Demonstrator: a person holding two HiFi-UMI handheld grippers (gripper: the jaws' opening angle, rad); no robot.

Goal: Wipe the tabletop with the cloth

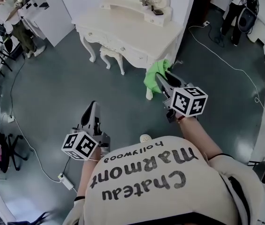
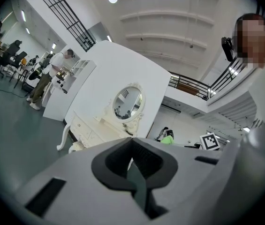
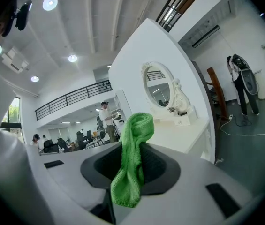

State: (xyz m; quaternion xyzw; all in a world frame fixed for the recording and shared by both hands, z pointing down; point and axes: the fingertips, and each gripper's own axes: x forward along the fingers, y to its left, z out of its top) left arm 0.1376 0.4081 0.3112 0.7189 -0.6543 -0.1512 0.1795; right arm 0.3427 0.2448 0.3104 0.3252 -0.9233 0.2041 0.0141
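A green cloth (image 1: 154, 75) hangs from my right gripper (image 1: 162, 80), which is shut on it just off the near right corner of the white dressing table (image 1: 123, 32). In the right gripper view the cloth (image 3: 132, 158) drapes out between the jaws, with the tabletop (image 3: 179, 136) just beyond. My left gripper (image 1: 92, 110) is held lower left over the floor, short of the table, jaws together with nothing between them (image 2: 133, 165). The left gripper view shows the table (image 2: 94, 128) and its oval mirror (image 2: 126, 102) ahead.
A white stool (image 1: 112, 57) stands under the table. Small items (image 1: 152, 8) sit on the table's back shelf. A power strip (image 1: 66, 182) and cables lie on the grey floor. People stand far left (image 1: 10, 20) and far right (image 1: 238, 8).
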